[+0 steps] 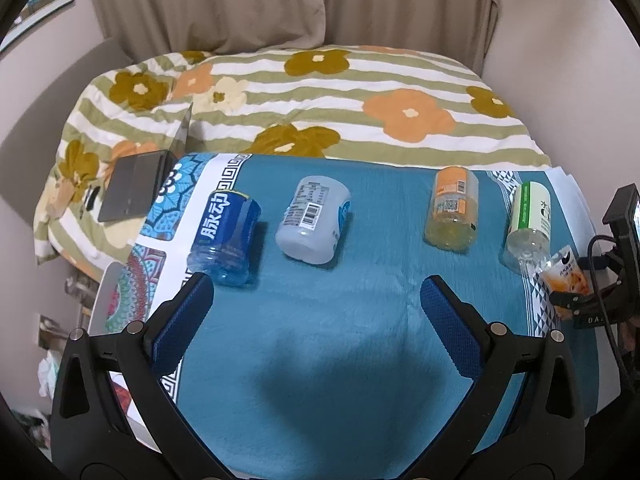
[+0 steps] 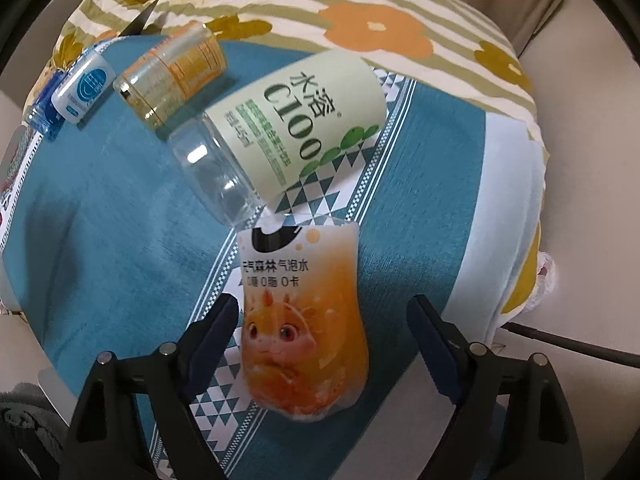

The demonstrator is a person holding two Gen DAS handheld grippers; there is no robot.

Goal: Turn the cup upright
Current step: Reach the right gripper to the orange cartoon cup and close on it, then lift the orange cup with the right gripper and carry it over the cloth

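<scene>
Several cut-bottle cups lie on their sides on the teal cloth (image 1: 320,340). In the left wrist view they run left to right: a blue one (image 1: 226,236), a white one (image 1: 314,218), an orange one (image 1: 454,210), a green-labelled one (image 1: 528,224) and an orange cartoon one (image 1: 566,278). My left gripper (image 1: 316,300) is open above bare cloth, in front of the blue and white cups. My right gripper (image 2: 322,322) is open, its fingers on either side of the orange cartoon cup (image 2: 304,328) without touching it. The green-labelled cup (image 2: 288,128) lies just beyond.
A bed with a flowered striped quilt (image 1: 320,100) lies behind the table. A dark tablet in a folding case (image 1: 134,186) rests on the quilt at the left. The orange cup (image 2: 172,80), white cup (image 2: 82,88) and blue cup (image 2: 42,114) show far left in the right wrist view.
</scene>
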